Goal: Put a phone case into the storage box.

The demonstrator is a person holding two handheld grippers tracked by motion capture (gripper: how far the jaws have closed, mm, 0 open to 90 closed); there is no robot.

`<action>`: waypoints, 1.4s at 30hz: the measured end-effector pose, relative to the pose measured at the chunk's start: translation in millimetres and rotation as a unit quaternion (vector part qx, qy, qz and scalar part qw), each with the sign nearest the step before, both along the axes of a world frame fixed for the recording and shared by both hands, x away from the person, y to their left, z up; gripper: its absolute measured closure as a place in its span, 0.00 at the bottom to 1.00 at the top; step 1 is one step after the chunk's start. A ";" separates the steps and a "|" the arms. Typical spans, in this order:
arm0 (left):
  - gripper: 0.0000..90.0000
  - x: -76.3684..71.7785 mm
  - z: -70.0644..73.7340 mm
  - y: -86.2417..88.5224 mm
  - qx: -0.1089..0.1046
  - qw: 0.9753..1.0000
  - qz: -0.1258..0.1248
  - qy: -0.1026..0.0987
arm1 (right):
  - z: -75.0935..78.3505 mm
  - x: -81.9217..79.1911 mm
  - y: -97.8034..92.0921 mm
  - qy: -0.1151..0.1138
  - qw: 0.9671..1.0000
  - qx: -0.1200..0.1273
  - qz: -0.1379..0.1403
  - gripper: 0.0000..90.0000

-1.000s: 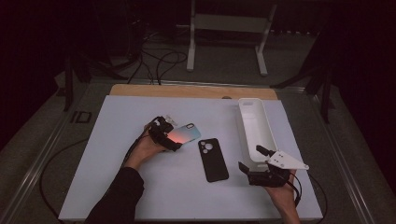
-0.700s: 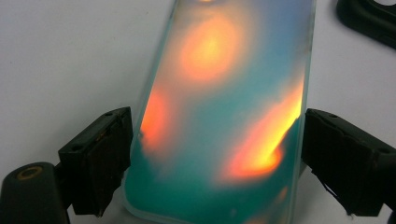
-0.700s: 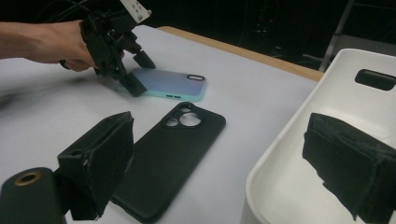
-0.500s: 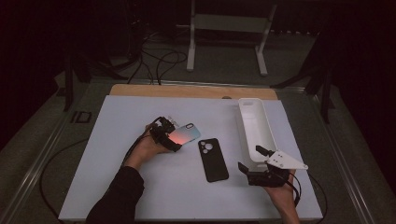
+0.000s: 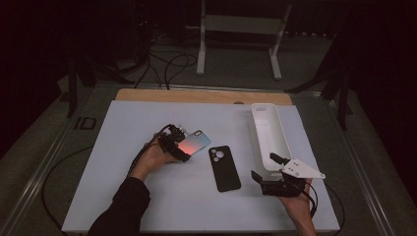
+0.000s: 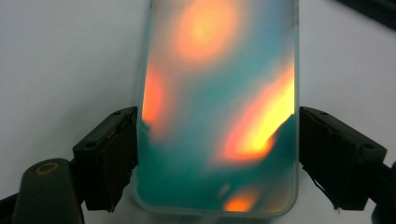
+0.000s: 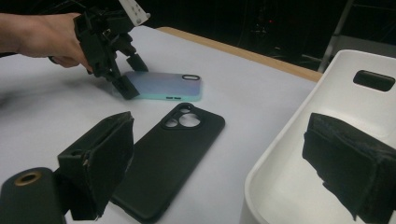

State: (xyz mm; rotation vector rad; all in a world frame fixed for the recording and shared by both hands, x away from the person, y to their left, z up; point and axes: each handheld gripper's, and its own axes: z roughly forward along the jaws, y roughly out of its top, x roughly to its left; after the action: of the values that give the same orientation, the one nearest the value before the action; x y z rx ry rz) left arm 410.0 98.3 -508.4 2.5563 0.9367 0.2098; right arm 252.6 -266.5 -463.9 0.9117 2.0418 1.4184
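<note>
Two phone cases lie on the worktop, and the left gripper (image 5: pixel 186 149) straddles the iridescent one.

The iridescent case (image 6: pixel 217 107) sits between the left gripper's jaws, which flank its long edges near the bottom end; whether they are already clenched on it or only bracketing it I cannot tell, since the pads look level with the edges but a firm squeeze is not evident. To do this grasp well, I judge the jaws should close squarely across the case's width, low enough to catch the rim, then lift evenly so the flexible shell does not twist out. The black case (image 5: pixel 224 167) lies just beyond, to the gripper's right. The right gripper (image 5: pixel 269 169) is released, jaws spread, one over the near rim of the white tray (image 5: pixel 255 140).
</note>
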 end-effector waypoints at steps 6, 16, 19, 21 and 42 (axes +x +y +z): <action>0.19 -6.0 3.9 8.5 -0.022 0.999 0.021 -0.024 | 1.1 -0.1 1.0 -0.001 1.000 0.000 0.000 0.10; 0.19 -22.8 23.1 21.3 -0.057 0.996 0.037 -0.062 | 5.4 2.4 4.7 -0.001 1.000 0.006 0.007 0.10; 0.19 -29.6 29.7 23.6 -0.071 0.994 0.041 -0.075 | 7.0 4.3 5.8 0.004 1.000 0.014 0.008 0.10; 0.19 -34.5 33.6 25.1 -0.078 0.993 0.040 -0.085 | 7.6 5.9 6.6 0.006 1.000 0.017 0.010 0.10; 0.19 -98.1 65.9 19.5 -0.132 0.978 0.016 -0.163 | 23.7 32.0 26.0 0.038 0.996 0.067 0.043 0.10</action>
State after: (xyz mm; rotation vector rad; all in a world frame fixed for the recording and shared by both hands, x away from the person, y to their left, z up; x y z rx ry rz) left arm 311.9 117.8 -442.5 2.1800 0.8183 0.4670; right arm 284.6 -240.5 -440.2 0.9554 2.0851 1.6056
